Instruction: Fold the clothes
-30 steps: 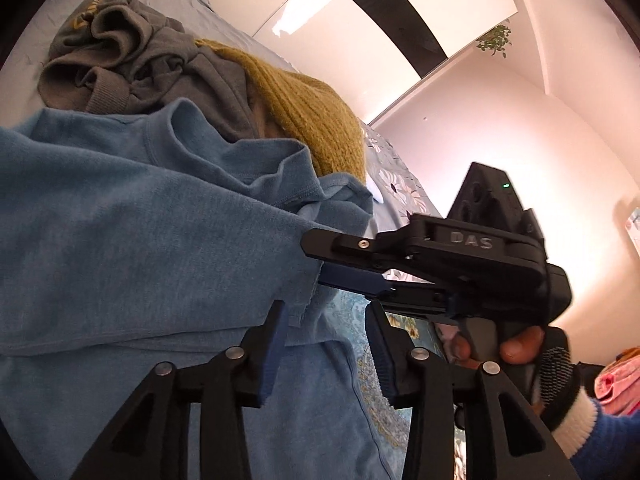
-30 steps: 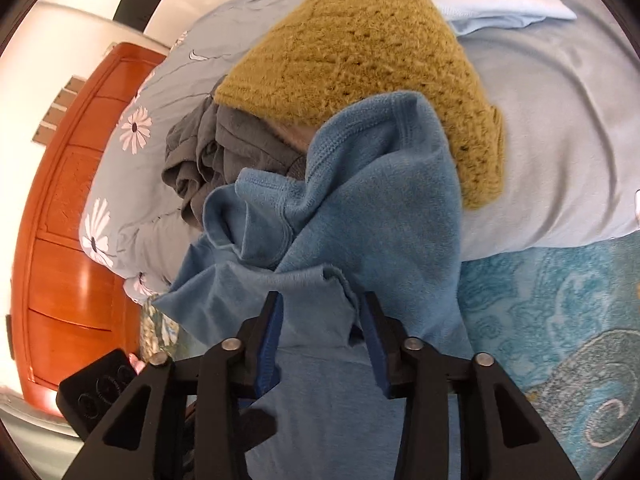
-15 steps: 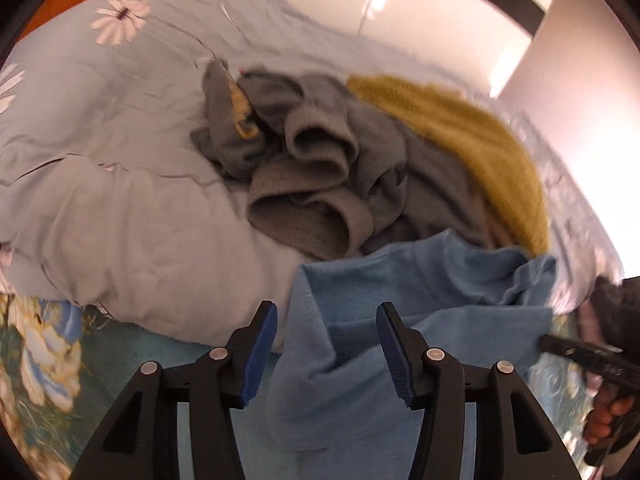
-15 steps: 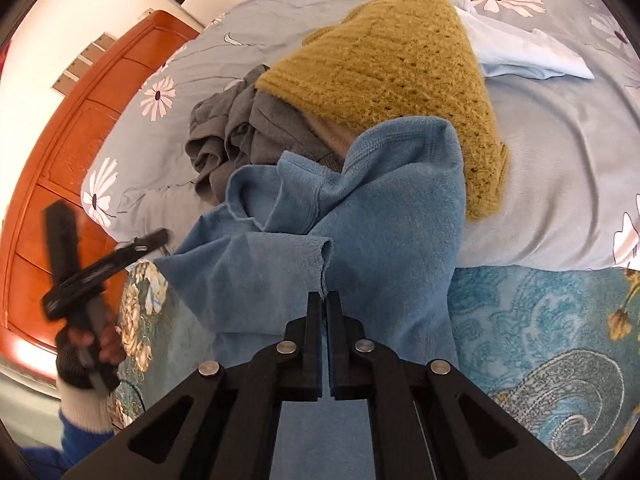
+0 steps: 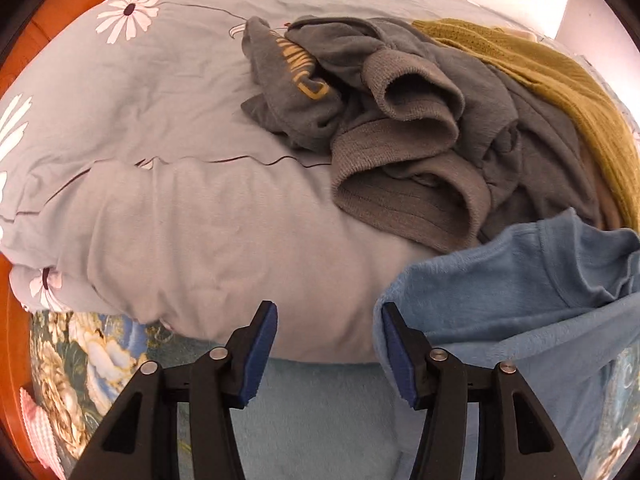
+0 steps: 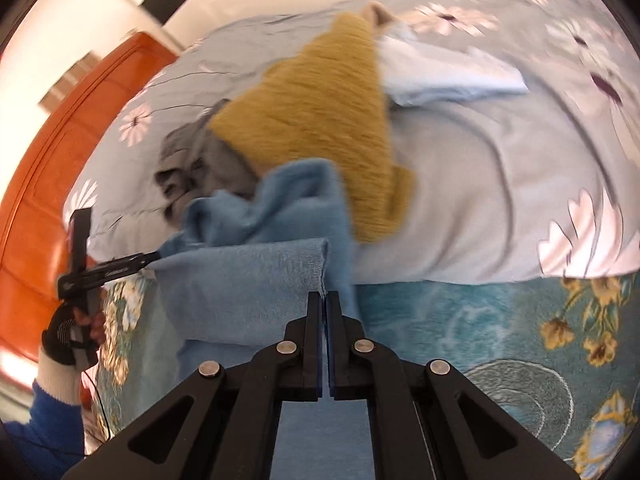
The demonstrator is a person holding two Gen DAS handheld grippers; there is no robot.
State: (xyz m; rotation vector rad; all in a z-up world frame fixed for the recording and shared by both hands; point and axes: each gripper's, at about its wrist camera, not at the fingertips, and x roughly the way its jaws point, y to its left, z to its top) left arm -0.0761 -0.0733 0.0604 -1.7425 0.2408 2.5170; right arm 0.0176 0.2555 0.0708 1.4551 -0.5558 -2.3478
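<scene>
Your right gripper [image 6: 324, 300] is clamped tight on a corner of the blue top [image 6: 248, 280], which hangs over the bed [image 6: 500, 184] edge below the grey [image 5: 404, 132] and mustard [image 5: 560, 80] garments. Your left gripper [image 5: 328, 344] has just been opening; its jaws stand apart, empty, beside the top's edge.

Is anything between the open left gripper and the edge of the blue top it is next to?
Nothing visible. The left gripper is open beside the blue top, whose edge lies against its right finger; only the grey duvet shows between the fingers.
</scene>
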